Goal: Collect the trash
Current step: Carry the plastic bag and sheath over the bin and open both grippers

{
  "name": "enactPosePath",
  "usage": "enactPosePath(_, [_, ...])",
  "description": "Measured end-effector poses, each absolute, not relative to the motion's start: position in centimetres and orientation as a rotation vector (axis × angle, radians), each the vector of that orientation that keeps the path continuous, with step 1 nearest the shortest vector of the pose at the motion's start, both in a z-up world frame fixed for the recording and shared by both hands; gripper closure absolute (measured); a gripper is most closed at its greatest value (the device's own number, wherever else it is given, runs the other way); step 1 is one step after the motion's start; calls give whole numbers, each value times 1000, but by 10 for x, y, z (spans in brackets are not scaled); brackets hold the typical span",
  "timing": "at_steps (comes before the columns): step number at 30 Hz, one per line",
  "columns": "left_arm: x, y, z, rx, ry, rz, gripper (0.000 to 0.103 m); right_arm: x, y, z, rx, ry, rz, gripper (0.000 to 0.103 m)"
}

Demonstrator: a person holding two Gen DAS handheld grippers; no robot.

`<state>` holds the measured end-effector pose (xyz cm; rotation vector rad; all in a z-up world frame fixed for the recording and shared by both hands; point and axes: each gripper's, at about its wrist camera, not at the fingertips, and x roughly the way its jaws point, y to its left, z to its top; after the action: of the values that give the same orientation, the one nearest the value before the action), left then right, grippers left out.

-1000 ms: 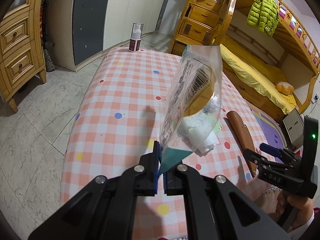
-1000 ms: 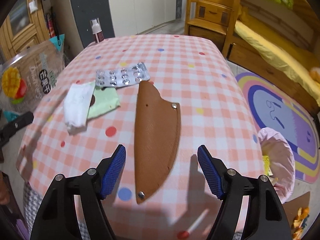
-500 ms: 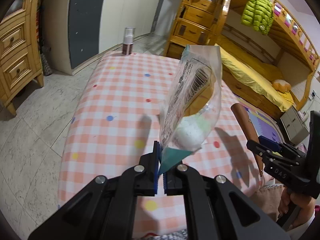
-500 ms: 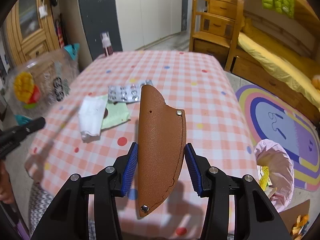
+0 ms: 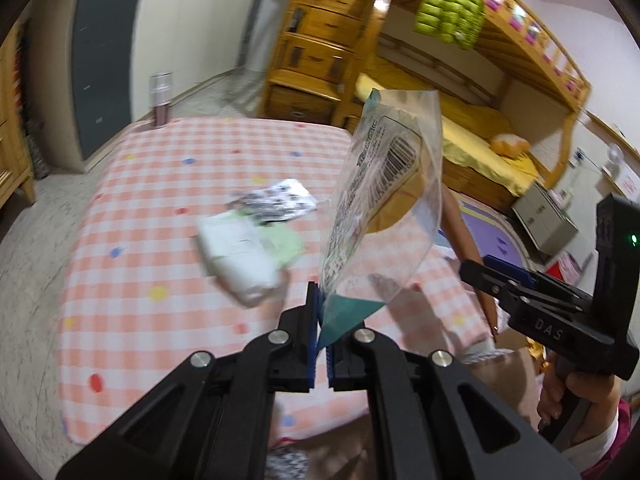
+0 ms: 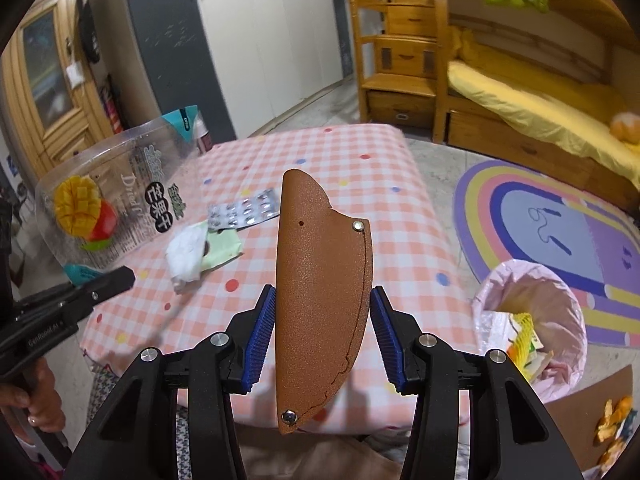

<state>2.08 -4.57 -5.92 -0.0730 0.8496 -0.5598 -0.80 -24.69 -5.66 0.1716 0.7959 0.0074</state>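
Observation:
My left gripper (image 5: 321,340) is shut on the teal corner of a clear dried-mango snack bag (image 5: 384,216), held upright above the table's near edge; the bag also shows in the right wrist view (image 6: 108,204). My right gripper (image 6: 322,330) is shut on a brown leather sheath (image 6: 320,280), lifted off the table. A blister pack (image 6: 244,212), a white tissue wad (image 6: 186,252) and a green paper (image 6: 222,246) lie on the checked tablecloth (image 6: 352,168). A pink-lined trash bin (image 6: 532,312) stands on the floor to the right.
A spray bottle (image 5: 160,98) stands at the table's far edge. A wooden bunk bed (image 6: 520,96) and drawers stand behind. A rainbow rug (image 6: 560,208) lies by the bin. Orange peel scraps (image 6: 612,432) lie on cardboard at right.
My right gripper closed on the sheath and raised it off the table. My left gripper pulled back with the bag, so the tissue and blister pack now show beside it.

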Motion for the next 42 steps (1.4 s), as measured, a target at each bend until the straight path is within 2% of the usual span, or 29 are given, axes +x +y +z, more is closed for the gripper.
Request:
enactPosePath(21, [6,-269,-76,175,872,-977,102,-100,-422,-84,411,747,-448,54])
enactPosePath(34, [24,-375,-102,262,948,-1085,100,-91,-495,-121,511,782,-555,54])
enactPosePath(36, [30,-382,-105,264,956,-1092,96,-88,-503,-128,521,785,-566,54])
enactPosePath(37, [29,-385,-107,266,959,-1090,85,-86,-509,-132,527,786,-567,53])
enactPosePath(38, [29,-389,-108,266,964,-1090,67,-84,-513,-137,537,790,-566,52])
enactPosePath(39, [30,-389,-109,262,968,-1090,59,-82,-515,-140,544,796,-566,51])
enactPosePath(40, [31,-387,-109,255,964,-1085,50,-81,-517,-143,550,807,-565,45])
enactPosePath(42, [32,-384,-107,246,956,-1081,50,-83,-517,-145,554,809,-576,41])
